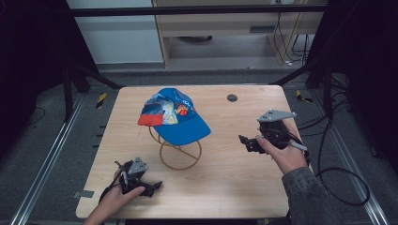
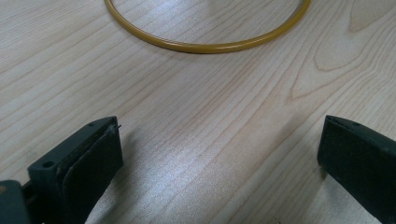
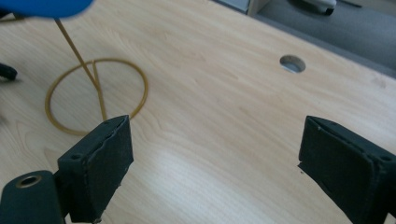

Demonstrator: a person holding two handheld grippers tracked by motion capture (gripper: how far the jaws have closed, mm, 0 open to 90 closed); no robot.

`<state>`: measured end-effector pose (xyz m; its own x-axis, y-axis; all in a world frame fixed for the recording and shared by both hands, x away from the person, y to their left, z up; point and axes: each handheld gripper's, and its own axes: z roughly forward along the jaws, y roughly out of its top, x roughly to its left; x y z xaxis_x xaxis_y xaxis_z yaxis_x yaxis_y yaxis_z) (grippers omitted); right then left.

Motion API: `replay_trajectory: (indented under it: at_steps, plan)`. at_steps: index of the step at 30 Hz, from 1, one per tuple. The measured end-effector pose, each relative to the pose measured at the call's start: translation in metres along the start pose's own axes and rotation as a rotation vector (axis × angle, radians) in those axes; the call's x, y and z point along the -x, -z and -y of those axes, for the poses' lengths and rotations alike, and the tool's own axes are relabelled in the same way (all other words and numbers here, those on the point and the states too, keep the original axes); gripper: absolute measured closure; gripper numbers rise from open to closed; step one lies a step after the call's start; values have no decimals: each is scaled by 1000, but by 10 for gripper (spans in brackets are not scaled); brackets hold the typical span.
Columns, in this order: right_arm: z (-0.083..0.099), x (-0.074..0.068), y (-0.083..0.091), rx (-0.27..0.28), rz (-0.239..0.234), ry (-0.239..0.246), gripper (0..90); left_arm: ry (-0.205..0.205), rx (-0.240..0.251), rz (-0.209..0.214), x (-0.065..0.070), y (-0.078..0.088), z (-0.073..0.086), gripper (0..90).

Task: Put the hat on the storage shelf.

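Sitting on gold wire stand [image 1: 179, 150] at table [image 1: 225, 187] centre: 1 blue cap [image 1: 176, 117], untouched; flanking stand, holding nothing, jaws spread wide: left gripper [image 1: 152, 186], right gripper [image 1: 244, 140]; grasping pending.

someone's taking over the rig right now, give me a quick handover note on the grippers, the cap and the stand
Left gripper: jaws open, empty, low over the near left of the wooden table, pointing toward the stand's base ring.
Right gripper: jaws open, empty, held at the table's right side, facing the stand.
Blue cap: sits on top of the gold wire stand at mid-table, brim toward the right front.
Done: the cap is on the stand; nothing is gripped.
Left: judging from both grippers facing it, probably lifting the cap off the stand; neither has touched it yet.
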<state>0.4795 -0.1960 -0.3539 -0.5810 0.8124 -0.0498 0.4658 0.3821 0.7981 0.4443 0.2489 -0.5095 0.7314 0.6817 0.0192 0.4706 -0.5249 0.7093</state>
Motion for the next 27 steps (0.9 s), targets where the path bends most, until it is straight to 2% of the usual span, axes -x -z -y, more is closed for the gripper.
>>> replay_trajectory:
  at_steps: [8,18,27]
  plan:
    - [28,0,-15,-14,-7,-21,121,1,0,-1,0,0,0,0]
    - [71,-15,-41,-43,-37,-53,119,4,1,-1,1,0,0,0]
    - [90,-25,-58,-48,-57,-78,118,4,2,-2,1,0,0,0]
